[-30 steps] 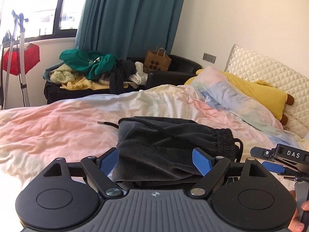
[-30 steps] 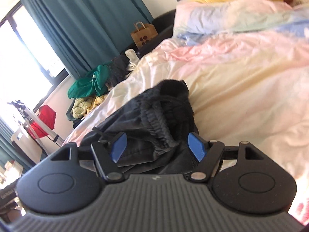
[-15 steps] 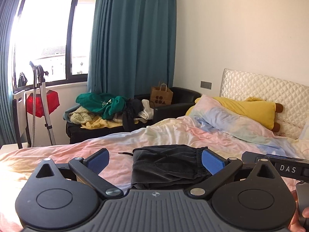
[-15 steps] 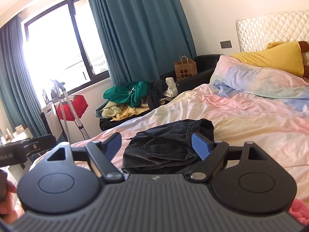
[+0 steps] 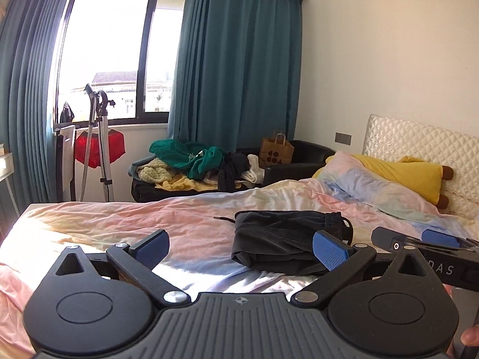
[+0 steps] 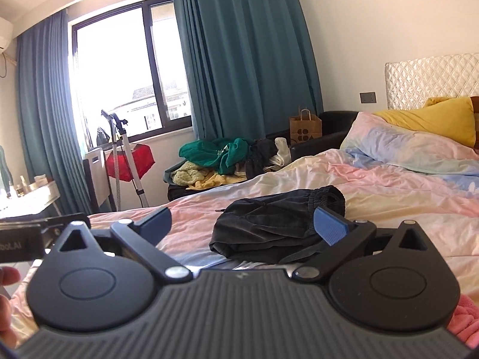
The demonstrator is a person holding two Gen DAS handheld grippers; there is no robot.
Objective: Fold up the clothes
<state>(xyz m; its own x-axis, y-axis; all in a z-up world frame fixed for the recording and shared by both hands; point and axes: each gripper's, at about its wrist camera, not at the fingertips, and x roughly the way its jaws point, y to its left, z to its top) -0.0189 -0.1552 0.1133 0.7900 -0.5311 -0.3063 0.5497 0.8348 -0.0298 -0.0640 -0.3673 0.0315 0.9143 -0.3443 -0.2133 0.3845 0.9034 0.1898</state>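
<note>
Hovering empty with jaws wide apart, the left gripper [image 5: 241, 249] and right gripper [image 6: 242, 224] should next fetch another garment, leaving the folded black shorts [image 5: 287, 240] undisturbed.

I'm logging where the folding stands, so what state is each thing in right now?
black shorts: folded into a compact bundle, lying flat on the bed, not held.
left tool: open, jaws wide, nothing between them.
right tool: open, jaws just widened, nothing gripped.
clothes pile: heaped unfolded on the black sofa.
curtains: drawn back, window uncovered.
paper bag: upright.
</note>
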